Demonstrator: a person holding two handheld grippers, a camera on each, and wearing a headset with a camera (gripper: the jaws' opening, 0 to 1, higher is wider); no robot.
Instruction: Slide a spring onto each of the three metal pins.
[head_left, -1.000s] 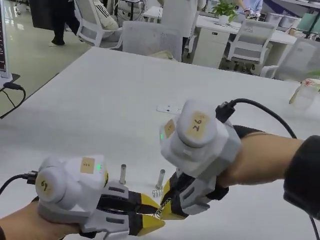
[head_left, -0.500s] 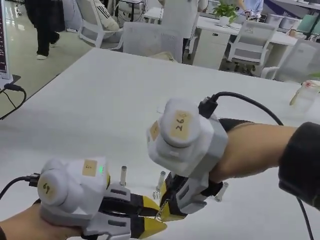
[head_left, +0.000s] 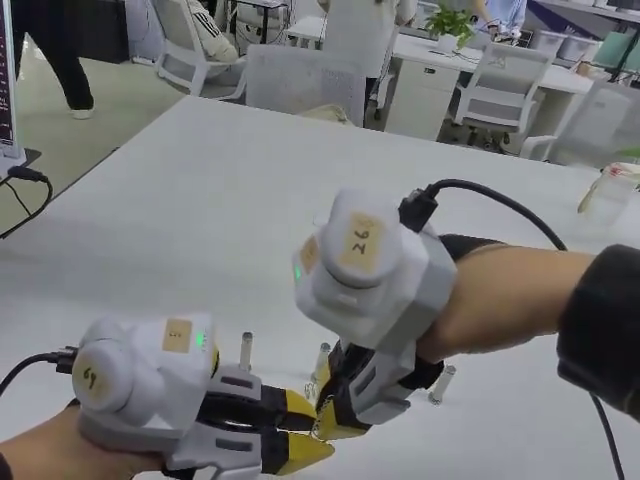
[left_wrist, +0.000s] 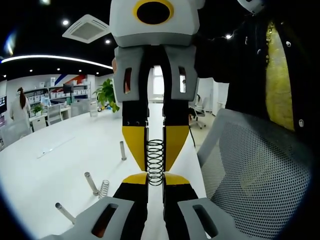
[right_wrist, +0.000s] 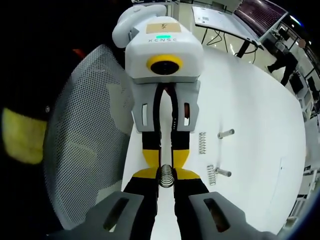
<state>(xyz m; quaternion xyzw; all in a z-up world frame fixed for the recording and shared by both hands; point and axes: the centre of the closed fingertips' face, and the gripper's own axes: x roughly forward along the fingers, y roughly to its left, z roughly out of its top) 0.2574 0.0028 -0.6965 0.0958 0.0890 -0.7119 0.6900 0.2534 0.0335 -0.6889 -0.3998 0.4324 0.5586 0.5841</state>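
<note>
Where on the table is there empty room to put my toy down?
It's crowded close by: the left gripper and right gripper hold one spring beside three pins. Beyond them, the wide bare table is free up to the far edge by the chairs, and so is the left side toward the cable.

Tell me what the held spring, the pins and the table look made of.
Spring: thin wire, likely steel; open grey coils with a dull glint.
Pins: metal, probably steel or aluminium; smooth silver-grey cylinders with a soft sheen.
Table: white, smooth, matte top, perhaps laminate; what lies under the surface cannot be told.
</note>
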